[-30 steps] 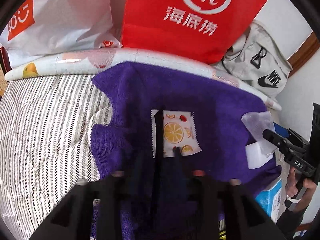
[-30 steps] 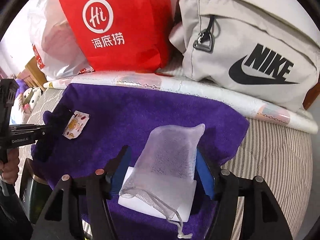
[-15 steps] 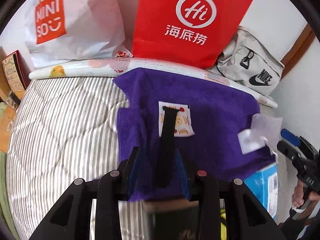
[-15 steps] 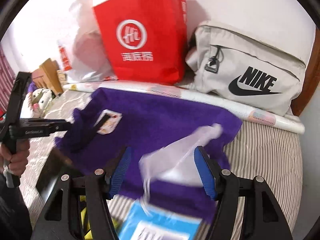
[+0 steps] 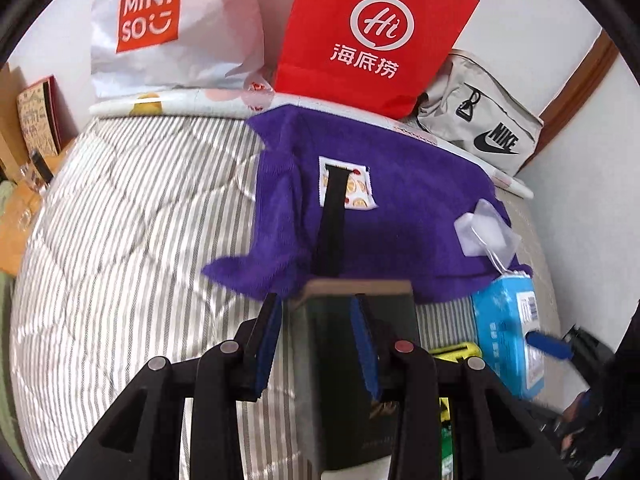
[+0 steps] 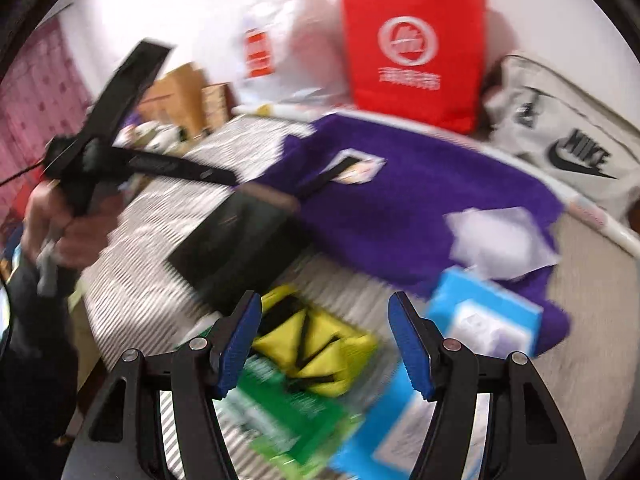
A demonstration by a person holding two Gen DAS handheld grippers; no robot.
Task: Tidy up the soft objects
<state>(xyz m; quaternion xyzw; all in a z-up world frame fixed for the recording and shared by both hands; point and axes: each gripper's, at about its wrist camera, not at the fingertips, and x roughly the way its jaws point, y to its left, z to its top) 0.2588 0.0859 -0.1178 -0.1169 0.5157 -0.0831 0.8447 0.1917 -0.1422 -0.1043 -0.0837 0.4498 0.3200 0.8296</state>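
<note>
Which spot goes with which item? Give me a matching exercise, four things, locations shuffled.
Things:
1. red paper bag with white logo
2. fruit-print sachet
3. white mesh pouch
4. light blue tissue pack

Places:
A. middle of the purple towel
B. standing by the wall
C. striped bedding, at towel's near edge
D. towel's right corner

Pairs: 1-B, 2-A, 3-D, 4-C

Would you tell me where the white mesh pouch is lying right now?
The white mesh pouch lies on the purple towel's right edge in the left wrist view, just above the blue tissue pack.
</note>
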